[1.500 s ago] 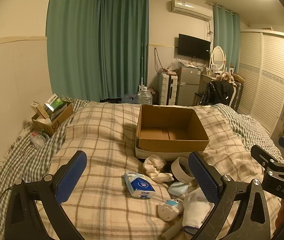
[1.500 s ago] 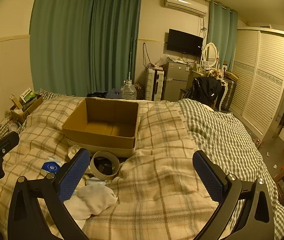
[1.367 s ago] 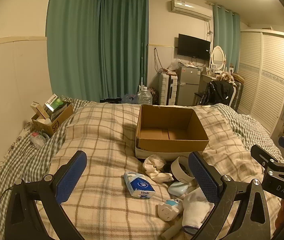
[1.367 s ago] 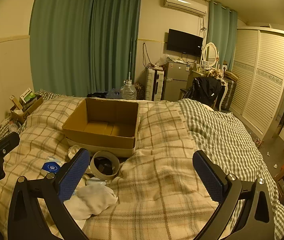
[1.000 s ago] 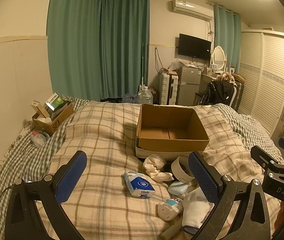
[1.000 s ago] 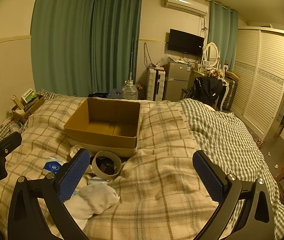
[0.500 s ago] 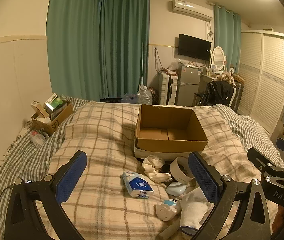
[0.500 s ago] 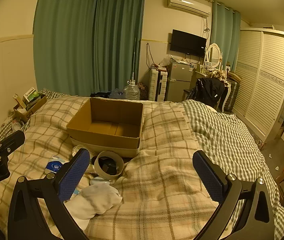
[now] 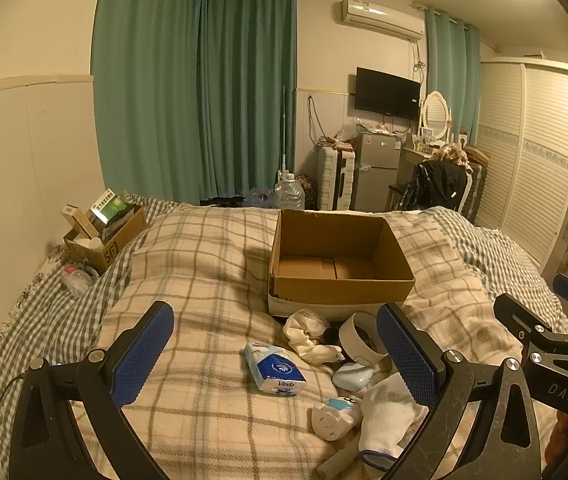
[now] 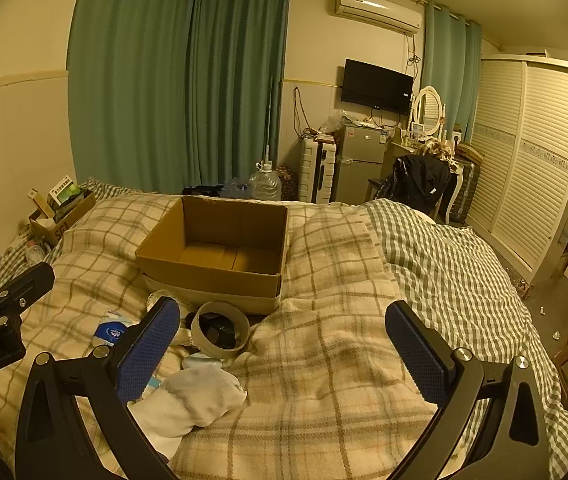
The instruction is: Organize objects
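Sitting on one bed [image 9: 188, 264], under a plaid blanket: one big open cardboard box [image 9: 338, 266], nothing inside it, parked mid-bed. Lying in a loose pile just in front of the box: one white sock [image 9: 386, 412], one blue-and-white tissue pack [image 9: 275, 369] reading "Vinda", one crumpled cream cloth [image 9: 310, 334], one white round ring-shaped thing [image 10: 220, 330] with something dark inside, one pale blue pebble-shaped gadget [image 9: 352, 376], one small white toy-looking thing [image 9: 334, 416] with a blue face. Can't tell what that last one really is.

Hovering over the near edge of the pile: left claw [image 9: 276, 354], spread wide, holding nothing. Hanging over bare blanket to the right of the pile: right claw [image 10: 284, 352], also gaping wide, nothing in it. Showing "DAS" on the right claw's body, and "nRobot.AI" on the left one's.

Tucked by the wall on the far left: one smaller carton [image 9: 104, 240] marked "SF", stuffed with a few packages.
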`<state>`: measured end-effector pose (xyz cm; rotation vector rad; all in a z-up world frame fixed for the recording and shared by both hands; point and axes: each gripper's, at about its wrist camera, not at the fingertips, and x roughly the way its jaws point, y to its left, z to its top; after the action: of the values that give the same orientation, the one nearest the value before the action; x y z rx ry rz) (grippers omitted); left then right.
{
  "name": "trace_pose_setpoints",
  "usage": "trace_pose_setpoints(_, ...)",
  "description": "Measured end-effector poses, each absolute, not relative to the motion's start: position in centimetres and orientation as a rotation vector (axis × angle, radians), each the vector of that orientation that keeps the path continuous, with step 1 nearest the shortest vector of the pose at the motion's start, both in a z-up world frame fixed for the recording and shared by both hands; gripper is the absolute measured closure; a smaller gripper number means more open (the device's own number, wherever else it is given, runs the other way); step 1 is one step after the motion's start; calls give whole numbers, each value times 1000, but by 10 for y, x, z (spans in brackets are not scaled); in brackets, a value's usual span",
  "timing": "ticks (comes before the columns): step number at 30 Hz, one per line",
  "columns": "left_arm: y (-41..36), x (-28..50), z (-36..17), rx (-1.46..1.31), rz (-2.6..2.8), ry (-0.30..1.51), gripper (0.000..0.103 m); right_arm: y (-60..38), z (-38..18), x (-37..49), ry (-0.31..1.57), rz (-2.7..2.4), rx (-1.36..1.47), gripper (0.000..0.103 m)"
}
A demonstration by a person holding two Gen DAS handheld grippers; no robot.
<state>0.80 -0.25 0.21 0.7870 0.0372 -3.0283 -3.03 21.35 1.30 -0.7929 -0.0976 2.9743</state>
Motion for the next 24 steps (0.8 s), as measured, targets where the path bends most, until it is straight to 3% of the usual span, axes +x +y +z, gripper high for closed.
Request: trace_pose_setpoints(24,-11,15,4,767,-3029,52,0,199,21,-22,-148,2993,-773,0)
